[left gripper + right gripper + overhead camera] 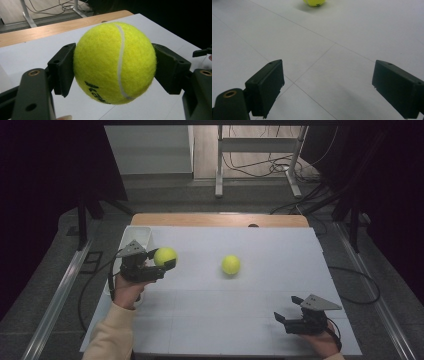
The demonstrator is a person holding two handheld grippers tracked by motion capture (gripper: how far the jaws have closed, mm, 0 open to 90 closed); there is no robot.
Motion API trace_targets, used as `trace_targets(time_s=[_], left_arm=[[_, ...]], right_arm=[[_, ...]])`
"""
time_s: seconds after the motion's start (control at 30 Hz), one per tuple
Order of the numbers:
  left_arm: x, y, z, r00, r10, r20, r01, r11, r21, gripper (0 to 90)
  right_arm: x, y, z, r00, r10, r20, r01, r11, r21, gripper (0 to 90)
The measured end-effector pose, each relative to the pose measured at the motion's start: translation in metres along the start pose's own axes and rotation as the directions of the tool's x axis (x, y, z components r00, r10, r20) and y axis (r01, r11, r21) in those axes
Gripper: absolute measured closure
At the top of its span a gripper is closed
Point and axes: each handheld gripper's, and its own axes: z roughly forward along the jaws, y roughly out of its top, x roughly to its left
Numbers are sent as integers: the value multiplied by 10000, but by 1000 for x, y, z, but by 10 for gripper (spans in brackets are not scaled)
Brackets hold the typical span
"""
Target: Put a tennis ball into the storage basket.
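Left gripper [159, 265] is pinching a tennis ball [165, 256], both pads on opposite sides at about the widest part, white seam and black lettering facing the gripper camera. In the high view the ball is at the left side of the white table [240, 320], held above the surface, just right of a white bin [137, 236] at the table's left edge. Grip looks centred, so no need to re-seat.

Second tennis ball [230, 264] sits loose near the table's middle, well apart from both grippers. Right gripper [287, 316] rests at the near right, jaws spread wide with nothing between them, pointed roughly toward that ball.

My read: the step is carrying the held ball to the bin. Keep the squeeze steady, since felt is grippy but the ball is round and can roll out if the pads slip off the equator. Get it above the bin's wall, centre it over the opening, then release low so it doesn't bounce out.
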Motion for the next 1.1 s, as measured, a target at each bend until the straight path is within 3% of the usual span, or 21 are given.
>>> trace_targets(time_s=[0.57,1.1], left_arm=[[18,20,6,9960,-47,-887,60,9999,149,259],[40,26,9,9893,-560,-1347,588,9981,167,259]], right_arm=[[0,1,-1,10000,37,43,-37,10000,-45,107],[0,0,-1,9999,81,74,-82,10000,23,108]])
